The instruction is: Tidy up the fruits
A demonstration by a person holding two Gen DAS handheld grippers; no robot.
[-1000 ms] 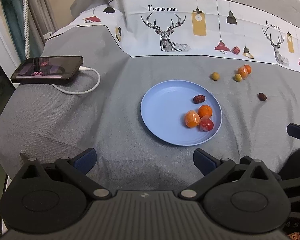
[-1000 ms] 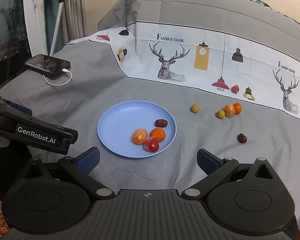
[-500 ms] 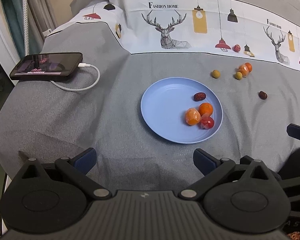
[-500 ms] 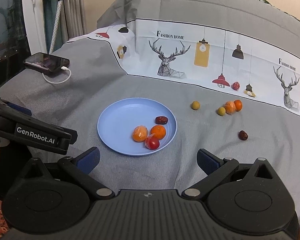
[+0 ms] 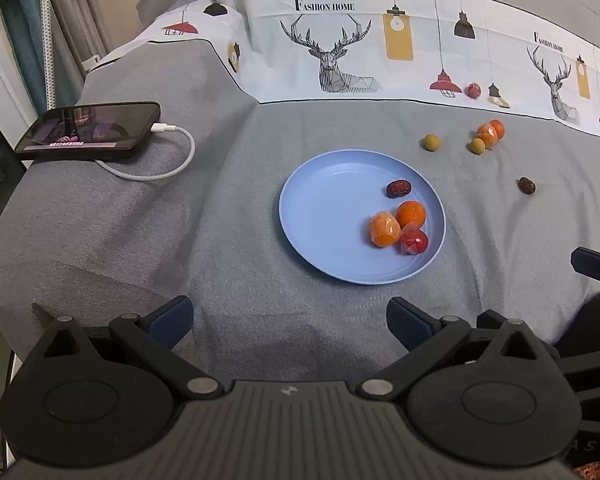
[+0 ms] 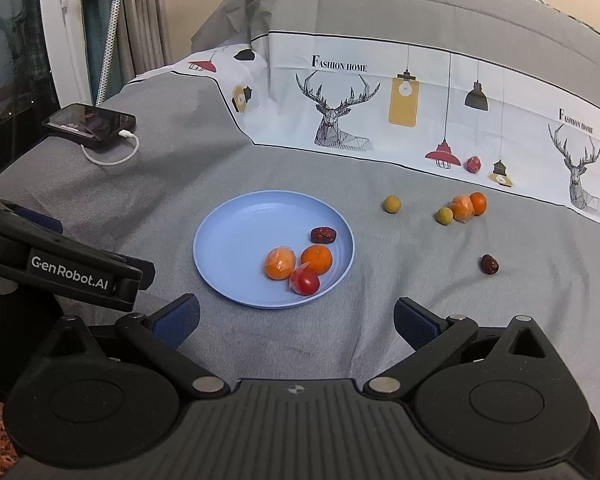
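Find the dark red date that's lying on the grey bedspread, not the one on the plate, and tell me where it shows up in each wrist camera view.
Left wrist view: the loose date lies right of centre, right of the blue plate.
Right wrist view: the loose date lies right of centre, again right of the blue plate.
Shared landmark: the blue plate, which holds a second date in both views.

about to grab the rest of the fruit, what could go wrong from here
1. The loose fruits are small and round: the yellow-green one or the dark red date may roll on the soft grey bedspread if nudged by the open right gripper.
2. The wrapped orange, bare orange and second yellow-green fruit sit clustered, so one grasp may knock the others.
3. The blue plate holds its four fruits near one rim; a drop there could knock them off.
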